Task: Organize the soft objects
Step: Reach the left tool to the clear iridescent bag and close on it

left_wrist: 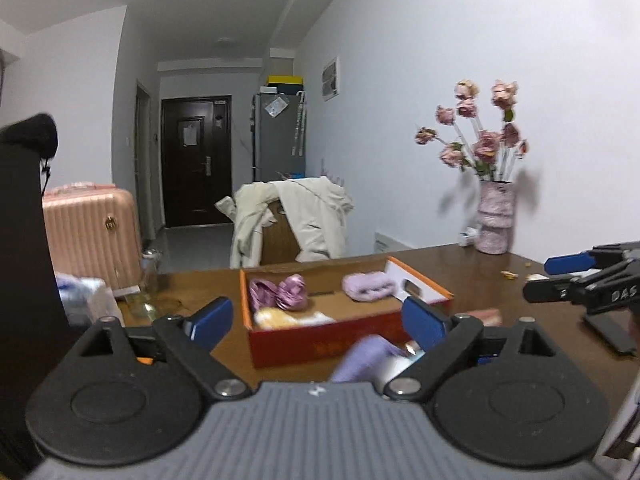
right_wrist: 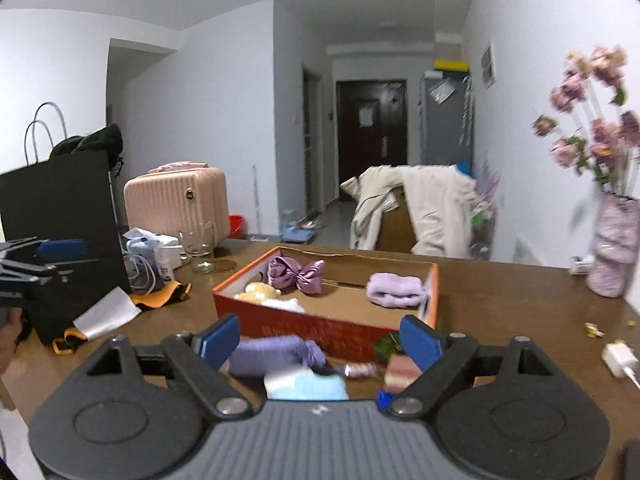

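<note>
Soft things lay in the red box [right_wrist: 304,330] on the table [right_wrist: 520,300]: a purple bow [right_wrist: 296,274], a lilac cloth [right_wrist: 394,290], a yellow plush [right_wrist: 258,292]. Another purple roll [right_wrist: 276,354] lay just before the box. Left tool [left_wrist: 316,320] and right tool [right_wrist: 320,338] both gaped wide, holding nothing.

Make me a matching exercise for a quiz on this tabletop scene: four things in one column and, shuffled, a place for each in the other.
Things:
1. satin bow
2. lilac towel
3. purple roll
4. drinking glass

Places:
A. on the table in front of the red box, outside it
B. inside the box, right end
C. on the table left of the box, near the pink suitcase
D. inside the box, far left part

Pairs: 1-D, 2-B, 3-A, 4-C
</note>
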Demonstrator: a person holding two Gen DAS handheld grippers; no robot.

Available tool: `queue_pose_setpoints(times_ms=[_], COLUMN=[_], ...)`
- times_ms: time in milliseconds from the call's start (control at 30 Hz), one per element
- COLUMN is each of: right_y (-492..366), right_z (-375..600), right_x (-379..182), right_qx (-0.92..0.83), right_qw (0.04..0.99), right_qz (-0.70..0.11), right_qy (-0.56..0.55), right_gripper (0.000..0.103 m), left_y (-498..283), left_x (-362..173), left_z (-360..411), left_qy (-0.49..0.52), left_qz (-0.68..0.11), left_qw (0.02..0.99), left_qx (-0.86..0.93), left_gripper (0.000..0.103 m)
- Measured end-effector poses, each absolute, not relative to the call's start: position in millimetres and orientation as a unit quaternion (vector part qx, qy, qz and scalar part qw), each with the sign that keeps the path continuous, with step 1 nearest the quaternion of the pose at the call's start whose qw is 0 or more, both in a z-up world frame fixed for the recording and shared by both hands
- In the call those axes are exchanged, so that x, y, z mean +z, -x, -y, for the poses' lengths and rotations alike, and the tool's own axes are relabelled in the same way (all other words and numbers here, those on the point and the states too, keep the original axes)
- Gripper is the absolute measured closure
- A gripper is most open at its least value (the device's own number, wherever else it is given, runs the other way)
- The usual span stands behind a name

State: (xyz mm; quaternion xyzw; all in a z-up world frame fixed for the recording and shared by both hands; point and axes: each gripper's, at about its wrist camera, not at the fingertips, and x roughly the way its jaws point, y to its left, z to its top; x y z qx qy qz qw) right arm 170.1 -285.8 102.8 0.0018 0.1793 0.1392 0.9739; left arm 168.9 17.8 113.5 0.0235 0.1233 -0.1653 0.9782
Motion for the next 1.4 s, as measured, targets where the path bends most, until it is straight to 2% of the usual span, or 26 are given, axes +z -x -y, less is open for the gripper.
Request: queue_pose_setpoints(times_ms=[200, 333, 567, 633, 800, 1067, 1133, 1233, 1300, 1400], right_y=[-110.6, -90.6, -100.9, -112.6, -152.0, -203.5, -208.8, -215.6, -219.1, -221.4], right_z=[269.7, 261.6, 246.7, 238.9, 228.2, 214.8, 213.5, 211.5, 211.9, 210.5], right_x=[54.8, 27.2, 4.0, -1.5, -11.5, -28.2, -29.5, -30.5, -30.8, -30.7], right_qx=[0.133, 0.142, 0.140, 0.145, 0.132, 0.106, 0.107, 0.106, 0.107, 0.110], right_qw=[0.969, 0.961, 0.954, 0.952, 0.951, 0.945, 0.944, 0.944, 0.944, 0.944], right_qz=[-0.207, -0.237, -0.264, -0.268, -0.275, -0.308, -0.309, -0.311, -0.312, -0.312], right_qy=[0.011, -0.012, -0.029, -0.030, -0.046, -0.038, -0.034, -0.026, -0.027, -0.021], right_gripper=[0.014, 0.014, 0.017, 0.028, 0.040, 0.050, 0.059, 0.065, 0.067, 0.069], left_y=[-126.4, -113.8, -143.5, -159.5, -201.3, -253.8, -263.7, -276.2, -283.3, -289.0], left_x=[82.6, 62.5, 41.0, 33.5, 17.4, -3.0, -5.8, -10.2, -13.2, -15.6], left_z=[-30.6, -33.9, -26.4, -18.6, -9.0, -7.4, -7.6, -8.2, -9.8, -11.0], left_qy=[0.027, 0.016, 0.004, -0.012, -0.014, 0.009, 0.013, 0.022, 0.033, 0.042], left_qz=[-0.159, -0.190, -0.203, -0.195, -0.217, -0.261, -0.267, -0.282, -0.298, -0.310], left_qw=[0.974, 0.970, 0.974, 0.977, 0.972, 0.961, 0.959, 0.955, 0.948, 0.943], left_qx=[-0.160, -0.148, -0.104, -0.084, -0.085, -0.090, -0.091, -0.093, -0.104, -0.112], left_gripper=[0.007, 0.007, 0.008, 0.011, 0.024, 0.025, 0.027, 0.036, 0.052, 0.069])
